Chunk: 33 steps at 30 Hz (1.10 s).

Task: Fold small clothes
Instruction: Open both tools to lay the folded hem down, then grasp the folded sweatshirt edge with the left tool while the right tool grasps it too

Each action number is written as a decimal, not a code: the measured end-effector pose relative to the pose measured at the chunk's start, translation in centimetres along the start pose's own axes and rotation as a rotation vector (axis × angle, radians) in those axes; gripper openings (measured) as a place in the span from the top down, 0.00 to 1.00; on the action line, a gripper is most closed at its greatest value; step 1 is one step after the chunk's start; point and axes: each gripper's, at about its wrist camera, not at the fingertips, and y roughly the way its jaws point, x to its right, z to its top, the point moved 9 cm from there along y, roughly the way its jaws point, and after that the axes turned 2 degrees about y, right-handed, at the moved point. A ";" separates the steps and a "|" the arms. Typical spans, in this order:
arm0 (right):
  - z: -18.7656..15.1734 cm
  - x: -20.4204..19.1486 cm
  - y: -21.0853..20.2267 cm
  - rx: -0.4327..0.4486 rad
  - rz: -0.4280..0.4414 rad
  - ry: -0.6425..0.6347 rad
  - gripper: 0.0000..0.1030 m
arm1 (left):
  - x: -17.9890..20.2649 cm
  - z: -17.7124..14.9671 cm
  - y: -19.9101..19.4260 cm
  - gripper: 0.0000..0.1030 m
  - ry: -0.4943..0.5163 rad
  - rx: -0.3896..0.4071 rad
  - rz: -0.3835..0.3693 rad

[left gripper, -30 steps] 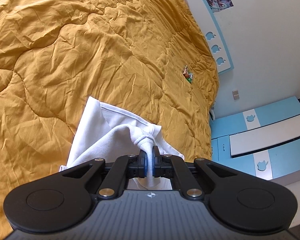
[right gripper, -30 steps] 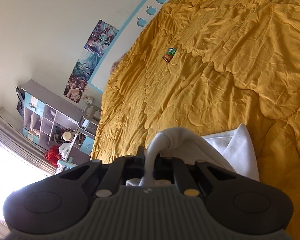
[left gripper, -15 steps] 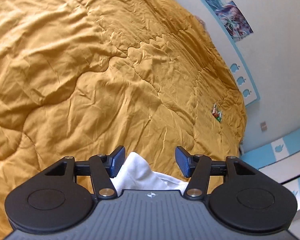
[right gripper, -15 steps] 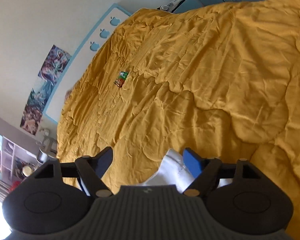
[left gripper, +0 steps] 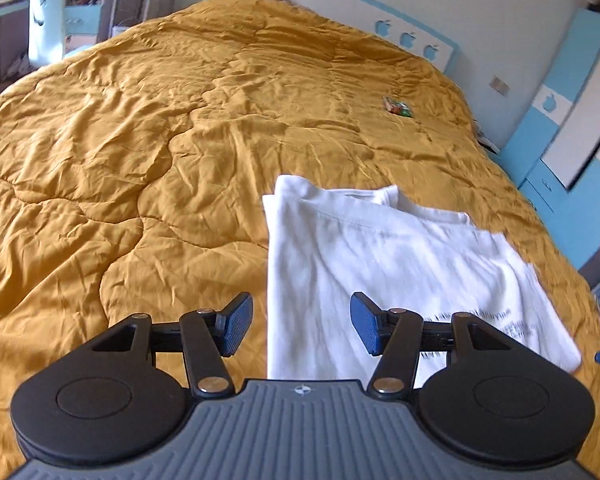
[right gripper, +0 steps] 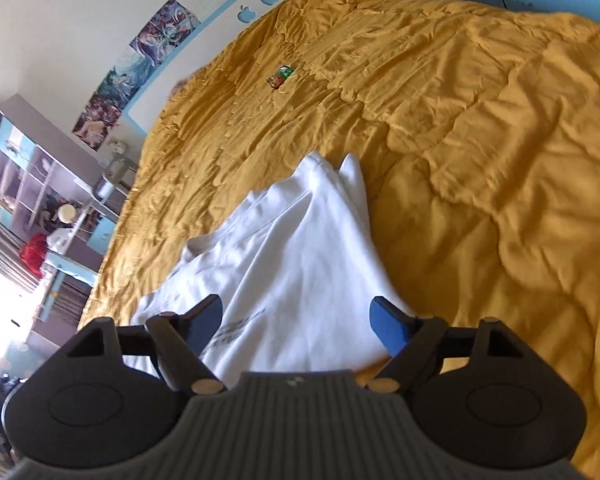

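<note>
A white T-shirt (left gripper: 400,272) with dark print near its hem lies folded lengthwise on the orange quilt (left gripper: 160,168). My left gripper (left gripper: 302,326) hovers open over the shirt's near left edge, its blue pads clear of the cloth. In the right wrist view the same shirt (right gripper: 292,264) stretches away from me, collar end farthest. My right gripper (right gripper: 296,322) is above the shirt's near end. Its jaws are opening wide, the cloth lies below them and nothing is pinched.
A small colourful packet (left gripper: 398,106) lies on the quilt beyond the shirt. A white headboard with blue apple cut-outs (left gripper: 408,36) closes the far end. Blue cabinets (left gripper: 560,128) stand to the right. Shelves and a desk (right gripper: 40,184) stand beside the bed.
Both grippers were shut on bunched white cloth a second ago. They have let go, opened and drawn back, and the shirt now lies spread on the quilt.
</note>
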 end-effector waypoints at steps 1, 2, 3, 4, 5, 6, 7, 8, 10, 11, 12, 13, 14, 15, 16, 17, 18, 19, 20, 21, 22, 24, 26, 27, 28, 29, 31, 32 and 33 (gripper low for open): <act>-1.5 -0.1 -1.0 0.002 0.022 0.008 0.25 | 0.9 -1.1 -0.9 0.37 0.023 0.011 -0.010; -2.8 -0.2 -1.7 -0.003 0.024 0.018 0.25 | 1.6 -2.2 -1.6 0.37 0.023 0.007 -0.015; -4.0 -0.1 -1.9 -0.021 0.021 0.037 0.24 | 2.2 -3.2 -2.0 0.37 0.006 -0.004 -0.020; -5.2 -0.1 -1.9 -0.042 0.025 0.068 0.24 | 2.7 -4.0 -2.2 0.37 -0.010 -0.014 -0.025; -6.1 0.1 -1.8 -0.062 0.036 0.108 0.24 | 3.2 -4.9 -2.5 0.37 -0.029 -0.023 -0.030; -6.9 0.3 -1.4 -0.083 0.044 0.152 0.24 | 3.5 -5.6 -2.6 0.37 -0.041 -0.027 -0.035; -7.7 0.5 -1.0 -0.108 0.053 0.198 0.24 | 3.6 -6.1 -2.7 0.37 -0.060 -0.026 -0.041; -8.3 0.7 -0.4 -0.134 0.064 0.240 0.24 | 3.2 -6.6 -2.6 0.37 -0.107 -0.026 -0.054; -8.8 1.0 0.5 -0.151 0.092 0.321 0.25 | 2.4 -7.6 -1.8 0.37 -0.244 -0.065 -0.093; -8.7 1.3 0.9 -0.137 0.101 0.358 0.25 | 2.0 -8.1 -1.1 0.37 -0.329 -0.106 -0.132; -8.6 1.5 1.3 -0.123 0.109 0.387 0.25 | 1.8 -8.9 -0.1 0.37 -0.406 -0.171 -0.185; -8.4 1.6 1.7 -0.114 0.124 0.406 0.25 | 1.6 -9.4 0.8 0.38 -0.471 -0.216 -0.218; -8.2 1.7 2.4 -0.113 0.143 0.425 0.25 | 1.3 -9.5 1.4 0.38 -0.537 -0.211 -0.234; -8.0 1.9 3.1 -0.117 0.160 0.446 0.24 | 0.7 -9.4 1.8 0.38 -0.606 -0.188 -0.242; -7.8 2.1 3.7 -0.112 0.174 0.474 0.24 | 0.2 -9.3 2.3 0.38 -0.658 -0.174 -0.246; -7.6 2.6 4.3 -0.095 0.186 0.513 0.25 | -0.4 -9.2 3.1 0.38 -0.728 -0.157 -0.257; -7.2 3.2 5.1 -0.067 0.203 0.563 0.26 | -1.0 -9.1 3.8 0.40 -0.794 -0.144 -0.267; -6.9 3.8 5.7 -0.039 0.216 0.611 0.27 | -1.6 -9.0 4.7 0.41 -0.869 -0.142 -0.277; -6.8 4.2 6.2 -0.020 0.225 0.648 0.29 | -1.9 -9.1 5.5 0.43 -0.936 -0.146 -0.293; -6.6 4.4 6.8 -0.006 0.232 0.674 0.33 | -2.1 -9.0 6.1 0.45 -0.976 -0.139 -0.313; -6.4 4.7 7.4 0.009 0.238 0.689 0.38 | -2.2 -8.9 7.0 0.45 -1.013 -0.119 -0.330; -6.3 5.0 8.3 0.040 0.224 0.693 0.50 | -2.6 -8.9 8.3 0.59 -1.060 -0.100 -0.315; -6.4 5.4 8.9 0.068 0.207 0.711 0.60 | -3.0 -8.8 9.4 0.62 -1.116 -0.074 -0.313; -6.4 5.5 9.1 0.086 0.213 0.723 0.69 | -3.1 -8.7 9.5 0.66 -1.140 -0.046 -0.330; -6.5 5.7 9.2 0.097 0.218 0.738 0.80 | -3.2 -8.6 9.7 0.71 -1.156 -0.030 -0.341; -6.6 5.9 9.3 0.099 0.207 0.748 0.85 | -3.3 -8.6 9.7 0.85 -1.158 -0.032 -0.333; -6.5 6.0 9.0 0.097 0.183 0.745 0.92 | -3.4 -8.5 9.3 0.86 -1.140 -0.026 -0.335; -6.3 5.8 8.8 0.095 0.174 0.731 0.93 | -3.5 -8.4 8.9 0.86 -1.113 -0.035 -0.312; -6.1 5.5 8.5 0.092 0.163 0.718 0.93 | -3.5 -8.3 8.6 0.86 -1.104 -0.060 -0.277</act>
